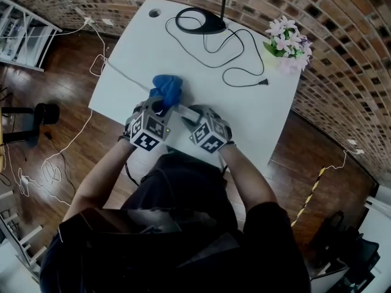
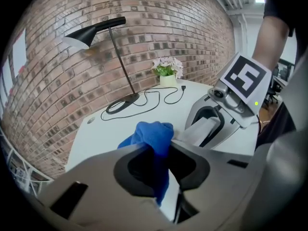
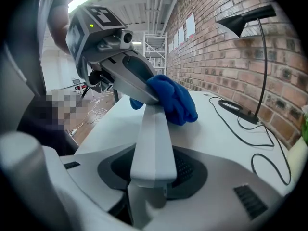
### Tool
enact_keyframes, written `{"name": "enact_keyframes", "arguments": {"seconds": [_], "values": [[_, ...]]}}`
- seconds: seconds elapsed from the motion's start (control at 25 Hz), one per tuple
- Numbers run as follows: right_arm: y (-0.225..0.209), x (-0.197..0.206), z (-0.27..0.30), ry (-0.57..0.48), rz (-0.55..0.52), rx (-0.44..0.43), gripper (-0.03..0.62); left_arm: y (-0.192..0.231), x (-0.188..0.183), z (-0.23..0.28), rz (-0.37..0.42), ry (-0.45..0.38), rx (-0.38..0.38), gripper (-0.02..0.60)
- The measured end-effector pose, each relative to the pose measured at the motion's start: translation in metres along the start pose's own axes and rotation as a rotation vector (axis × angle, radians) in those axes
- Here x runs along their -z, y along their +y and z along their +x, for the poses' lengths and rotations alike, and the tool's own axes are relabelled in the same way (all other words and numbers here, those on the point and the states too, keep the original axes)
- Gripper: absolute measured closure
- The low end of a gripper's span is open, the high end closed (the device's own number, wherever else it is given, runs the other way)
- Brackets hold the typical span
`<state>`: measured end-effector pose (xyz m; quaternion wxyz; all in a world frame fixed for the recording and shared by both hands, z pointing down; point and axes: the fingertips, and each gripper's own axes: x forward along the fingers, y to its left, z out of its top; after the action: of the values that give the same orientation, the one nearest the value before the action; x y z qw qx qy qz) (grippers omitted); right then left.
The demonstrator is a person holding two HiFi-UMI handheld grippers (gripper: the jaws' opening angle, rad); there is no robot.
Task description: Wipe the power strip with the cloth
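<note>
The left gripper (image 2: 160,149) pinches the cloth (image 2: 152,134) in its jaws and the right gripper (image 3: 154,170) clamps the power strip (image 3: 153,138) by one end, so hard wiping could lever it loose.

2 tools (image 2: 161,150) (image 3: 154,155), 1 cloth (image 1: 167,88), 1 power strip (image 3: 153,134), 1 lamp (image 1: 198,22), 1 flowerpot (image 2: 168,80).
</note>
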<state>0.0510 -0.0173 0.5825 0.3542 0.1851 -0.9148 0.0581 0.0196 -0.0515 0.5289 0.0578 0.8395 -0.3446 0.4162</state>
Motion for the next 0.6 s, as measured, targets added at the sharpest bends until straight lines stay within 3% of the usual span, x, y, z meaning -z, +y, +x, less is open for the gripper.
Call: {"name": "enact_keyframes", "arguments": {"seconds": [0.6], "values": [[0.001, 0.000, 0.000, -0.011, -0.024, -0.001, 0.439, -0.047, -0.027, 0.000, -0.268, -0.109, 0.158, 0.511]]}}
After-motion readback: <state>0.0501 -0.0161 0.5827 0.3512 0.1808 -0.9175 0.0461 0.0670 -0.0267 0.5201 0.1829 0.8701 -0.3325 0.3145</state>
